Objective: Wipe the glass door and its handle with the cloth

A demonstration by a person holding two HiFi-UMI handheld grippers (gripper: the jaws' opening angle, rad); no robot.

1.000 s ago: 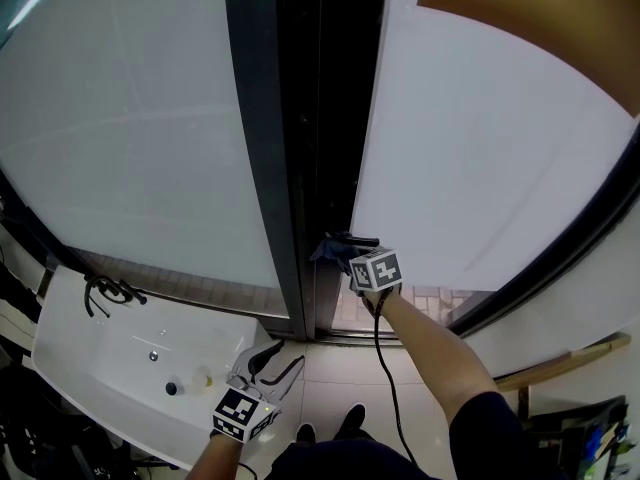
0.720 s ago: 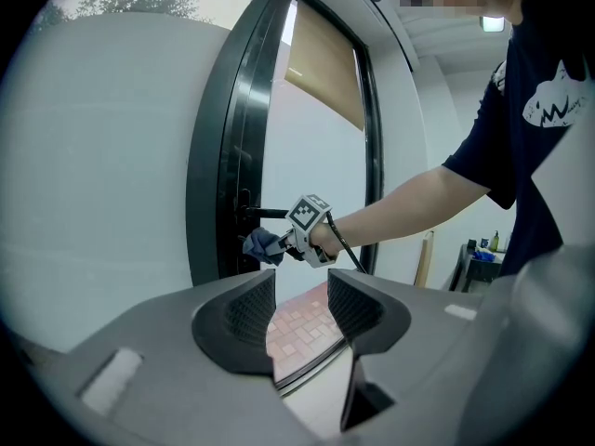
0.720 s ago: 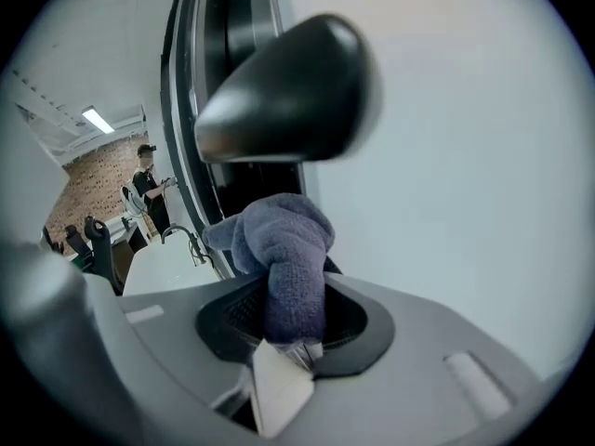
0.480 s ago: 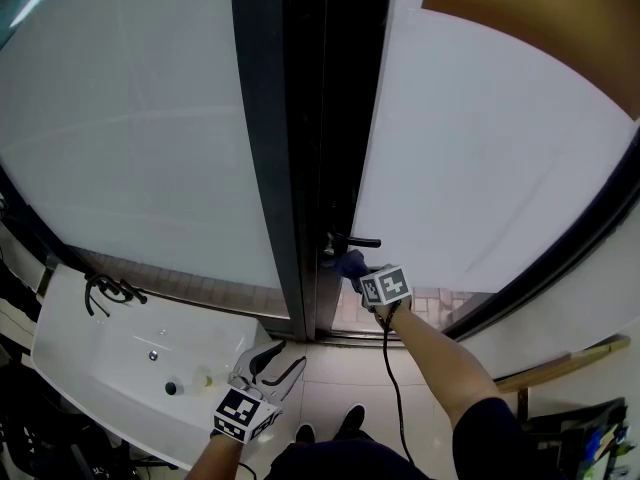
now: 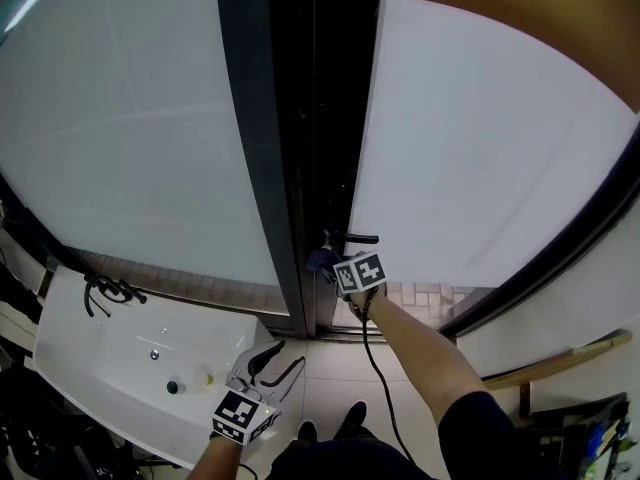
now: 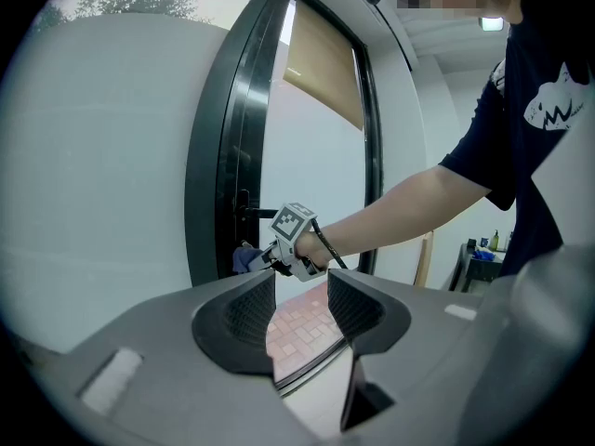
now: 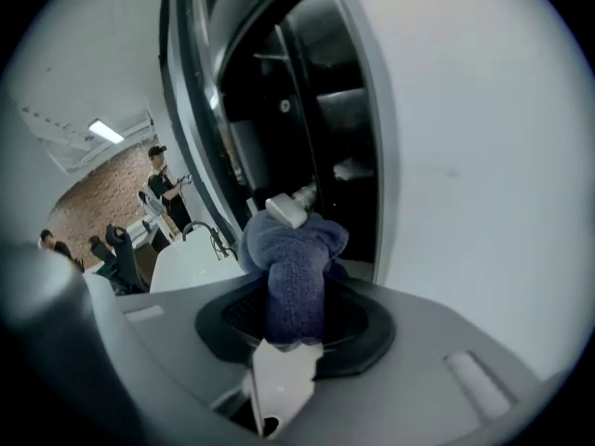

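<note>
The frosted glass door (image 5: 490,158) stands in a dark frame, its black lever handle (image 5: 352,238) sticking out to the right. My right gripper (image 5: 338,266) is just under the handle, shut on a blue cloth (image 5: 322,260). In the right gripper view the cloth (image 7: 294,266) bulges out of the jaws and presses against the handle's silver end (image 7: 282,209). My left gripper (image 5: 268,360) hangs low by the sink, open and empty. From the left gripper view, the open gripper (image 6: 302,307) looks toward the cloth (image 6: 244,258) at the door handle (image 6: 249,214).
A white sink (image 5: 100,353) with a dark faucet (image 5: 105,290) sits at lower left. A second frosted pane (image 5: 120,148) is left of the dark frame (image 5: 262,168). A cable (image 5: 378,378) trails along my right forearm. People stand far off in the right gripper view.
My right gripper with the cloth dipped down and right below the handle, then came back up and left to the handle's base. The left gripper has stayed still.
</note>
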